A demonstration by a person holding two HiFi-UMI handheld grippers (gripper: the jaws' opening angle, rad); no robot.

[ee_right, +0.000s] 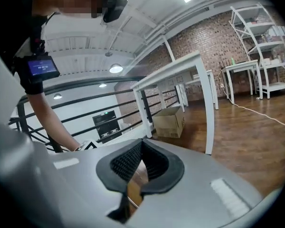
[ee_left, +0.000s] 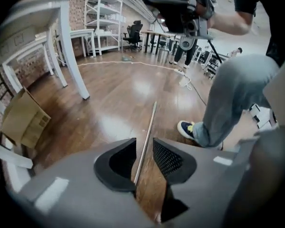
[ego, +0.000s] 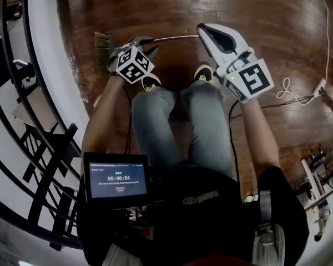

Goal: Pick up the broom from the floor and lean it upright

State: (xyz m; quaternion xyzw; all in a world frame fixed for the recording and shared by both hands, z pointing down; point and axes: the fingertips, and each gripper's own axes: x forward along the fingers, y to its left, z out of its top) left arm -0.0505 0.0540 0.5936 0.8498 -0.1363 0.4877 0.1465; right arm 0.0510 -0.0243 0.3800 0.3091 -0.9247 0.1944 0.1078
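- Strapped to the person's left forearm, a lit screen point(ego: 116, 178) sits closest under the head camera.
- Legs point(ego: 155, 126) in jeans are bent just beyond it. Both shoes point(ego: 150, 82) are planted on the dark wooden floor point(ego: 211, 4).
- Left tool point(ee_left: 143, 145): low over the floor, pointing steeply down, jaws spread. The metal handle point(ee_left: 148, 122) runs up through the gap, close to the left pad, though contact there is not clear. Bare floor shows between the handle and the right pad, so there is no pinch.
- Right tool point(ee_right: 141, 151): held higher than the left one, off the right knee, jaws pressed together with nothing between them.
- Broom point(ego: 103, 50): flat on the floor just ahead of the shoes, crosswise to the person. Its bristle end is at the left in the head view, and the handle reaches right toward the right tool's tip.
- White cable point(ego: 286, 87): loose on the floor to the right.
- Dark railing point(ego: 22, 121): along the left edge.
- Farther off in the left gripper view: a cardboard box point(ee_left: 23, 120) and a white table point(ee_left: 69, 56).
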